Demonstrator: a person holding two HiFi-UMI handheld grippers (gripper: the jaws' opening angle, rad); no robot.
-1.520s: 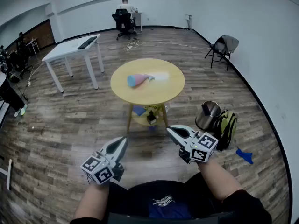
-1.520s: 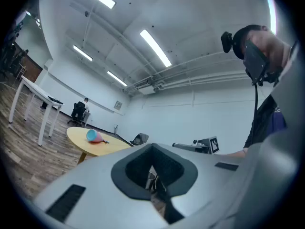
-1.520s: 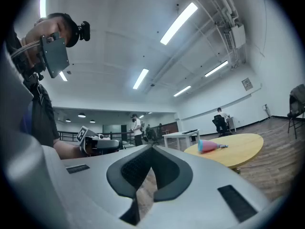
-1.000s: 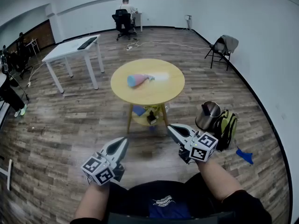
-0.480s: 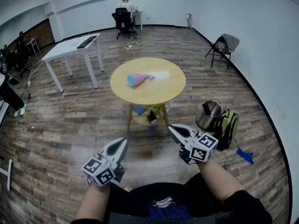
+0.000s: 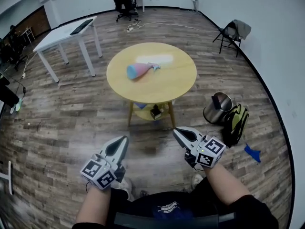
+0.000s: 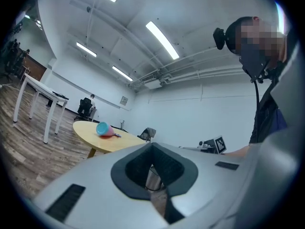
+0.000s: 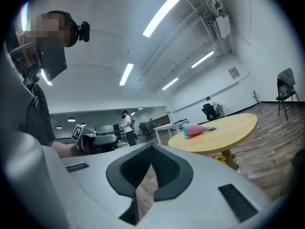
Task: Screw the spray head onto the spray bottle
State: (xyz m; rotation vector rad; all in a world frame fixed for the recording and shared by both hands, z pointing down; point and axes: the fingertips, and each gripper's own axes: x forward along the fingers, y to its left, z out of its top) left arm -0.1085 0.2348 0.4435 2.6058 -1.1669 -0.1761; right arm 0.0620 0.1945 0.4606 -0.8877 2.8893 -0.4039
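A pink spray bottle (image 6: 137, 70) with a blue end lies on its side on the round yellow table (image 6: 176, 82); a small blue-grey part (image 6: 154, 67) sticks out at its right end. I cannot tell if that is the spray head. Both grippers hover over the floor well short of the table and point at it. My left gripper (image 6: 123, 141) is shut and empty, and my right gripper (image 6: 177, 131) is shut and empty too. The bottle (image 7: 104, 129) shows far off in the left gripper view, and the bottle (image 8: 196, 129) likewise in the right gripper view.
A metal bin (image 6: 217, 108) and a green-black backpack (image 6: 237, 120) stand on the floor right of the table. Small items sit on the table's lower shelf (image 6: 151, 111). A white desk (image 6: 66, 35) is at the far left, a folding chair (image 6: 233, 35) at the far right.
The table and bottle have come closer and lower in the head view. Both grippers have moved forward toward the table and stay shut.
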